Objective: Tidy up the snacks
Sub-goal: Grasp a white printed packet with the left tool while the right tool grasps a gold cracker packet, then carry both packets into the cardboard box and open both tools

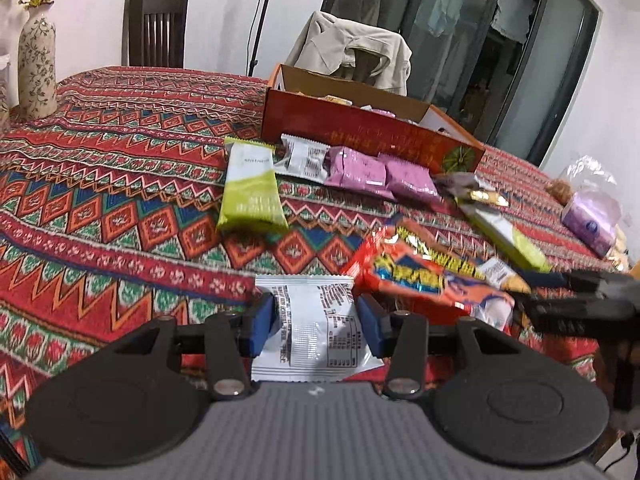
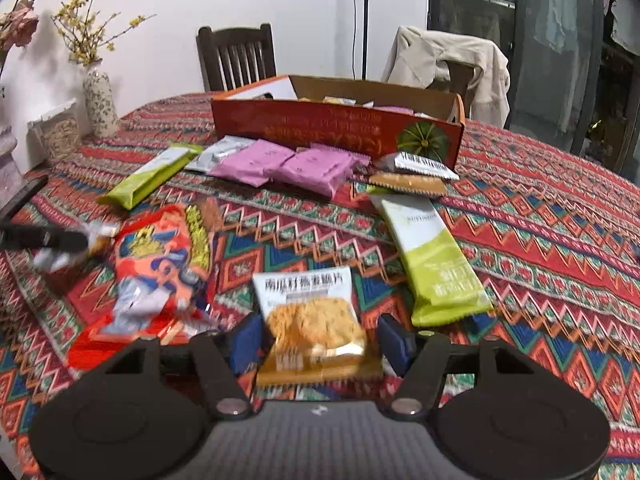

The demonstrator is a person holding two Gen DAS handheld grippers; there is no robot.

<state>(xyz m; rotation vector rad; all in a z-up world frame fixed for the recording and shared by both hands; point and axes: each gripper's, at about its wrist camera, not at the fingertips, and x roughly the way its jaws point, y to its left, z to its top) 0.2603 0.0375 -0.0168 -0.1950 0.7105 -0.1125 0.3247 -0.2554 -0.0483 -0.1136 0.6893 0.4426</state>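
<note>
Carrying two packets at once calls for level, steady hands: the left gripper is clenched on a white sachet with its printed back facing up, the blue pads pressing its two side edges, while the right gripper has its jaws on either side of an orange crisp packet, seemingly grasping it, though the blur leaves the right pad's contact uncertain. Both packets are thin and slippery, so a firm squeeze and no tilting would be wise on the way to the red cardboard box, which stands open at the far side of the table and already has a few packets in it. Coming in over the near wall from above and letting go low inside looks the safest course. Between the grippers and the box lies a scatter to pass over: two pink packets, a green-and-white bar on the right, another green bar on the left, and a large red snack bag just beside the right gripper. The patterned tablecloth could snag. A floral vase stands well apart.
</note>
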